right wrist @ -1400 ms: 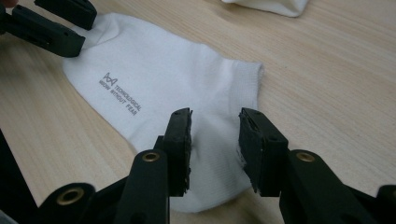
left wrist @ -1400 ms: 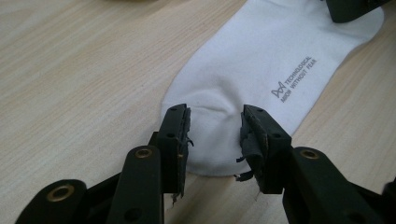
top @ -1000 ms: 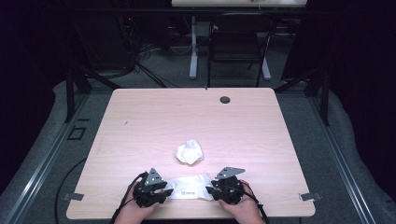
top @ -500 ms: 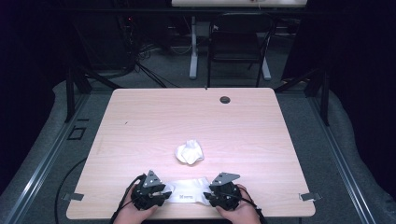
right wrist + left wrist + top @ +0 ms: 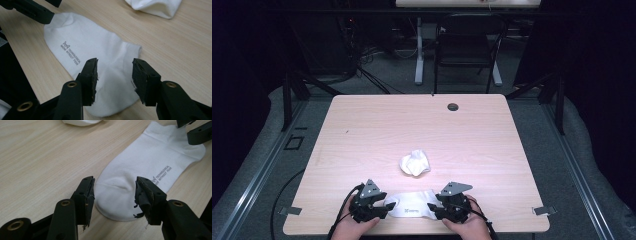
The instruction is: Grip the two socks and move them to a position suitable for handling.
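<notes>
White cotton, a flat sock (image 5: 412, 210), lies at the near edge of the tabletop (image 5: 362, 135), its long axis running side to side between the two grippers. The left gripper (image 5: 113, 192) has its fingers wide, straddling the rounded toe end just above the fabric; the right gripper (image 5: 114, 72) is equally wide over the cuff end. Each hand is nearest its own end, so a grasp probably needs only a short dip and close. Farther in sits a crumpled white sock (image 5: 415, 162), apart and not in the way; beyond it, a small dark grommet (image 5: 453, 106)
</notes>
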A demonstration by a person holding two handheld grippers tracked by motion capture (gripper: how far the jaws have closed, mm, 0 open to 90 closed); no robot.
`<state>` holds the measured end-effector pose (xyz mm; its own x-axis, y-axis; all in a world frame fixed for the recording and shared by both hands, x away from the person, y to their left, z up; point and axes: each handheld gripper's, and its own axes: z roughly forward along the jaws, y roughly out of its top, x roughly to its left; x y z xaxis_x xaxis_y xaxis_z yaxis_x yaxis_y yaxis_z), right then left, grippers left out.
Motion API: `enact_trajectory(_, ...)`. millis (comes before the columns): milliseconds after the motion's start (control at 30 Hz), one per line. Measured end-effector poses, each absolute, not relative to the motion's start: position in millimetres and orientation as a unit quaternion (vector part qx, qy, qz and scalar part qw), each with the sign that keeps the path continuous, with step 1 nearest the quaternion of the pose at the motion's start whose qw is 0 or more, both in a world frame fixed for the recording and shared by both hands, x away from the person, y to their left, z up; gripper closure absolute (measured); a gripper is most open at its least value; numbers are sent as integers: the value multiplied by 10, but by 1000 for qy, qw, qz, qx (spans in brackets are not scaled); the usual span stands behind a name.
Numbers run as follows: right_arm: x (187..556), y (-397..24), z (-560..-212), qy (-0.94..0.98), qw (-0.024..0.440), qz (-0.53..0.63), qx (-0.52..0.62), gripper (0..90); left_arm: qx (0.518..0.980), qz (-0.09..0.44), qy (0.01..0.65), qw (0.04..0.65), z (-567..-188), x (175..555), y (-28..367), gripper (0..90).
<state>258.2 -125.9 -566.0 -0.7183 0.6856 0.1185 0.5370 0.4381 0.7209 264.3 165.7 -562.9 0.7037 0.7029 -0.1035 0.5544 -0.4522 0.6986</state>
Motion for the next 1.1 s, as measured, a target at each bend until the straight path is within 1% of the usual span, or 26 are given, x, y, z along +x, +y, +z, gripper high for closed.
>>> enact_trajectory(400, 2794, -1219, -5486, 836, 100, 391, 371, 547, 834, 101, 394, 374, -5622, 2766, 1762, 490)
enact_trajectory(533, 2888, -1135, -5491, 837, 113, 392, 364, 503, 830, 103, 399, 376, -5622, 2813, 1790, 493)
enact_trajectory(633, 2972, -1093, -5495, 833, 107, 397, 371, 472, 826, 103, 405, 379, -5622, 2848, 1814, 493)
enact_trajectory(833, 3134, -1021, -5468, 823, 110, 402, 387, 458, 822, 108, 411, 378, -5633, 2907, 1836, 483)
enact_trajectory(967, 3219, -990, -5437, 818, 113, 400, 397, 518, 820, 109, 412, 381, -5645, 2943, 1832, 458)
enact_trajectory(1000, 3219, -990, -5437, 818, 113, 400, 397, 518, 819, 103, 415, 383, -5641, 2958, 1832, 458)
enact_trajectory(1033, 3254, -972, -5426, 819, 112, 395, 400, 554, 819, 99, 414, 385, -5634, 2986, 1831, 455)
enact_trajectory(1100, 3283, -960, -5416, 819, 116, 393, 401, 572, 816, 96, 417, 389, -5630, 3000, 1825, 450)
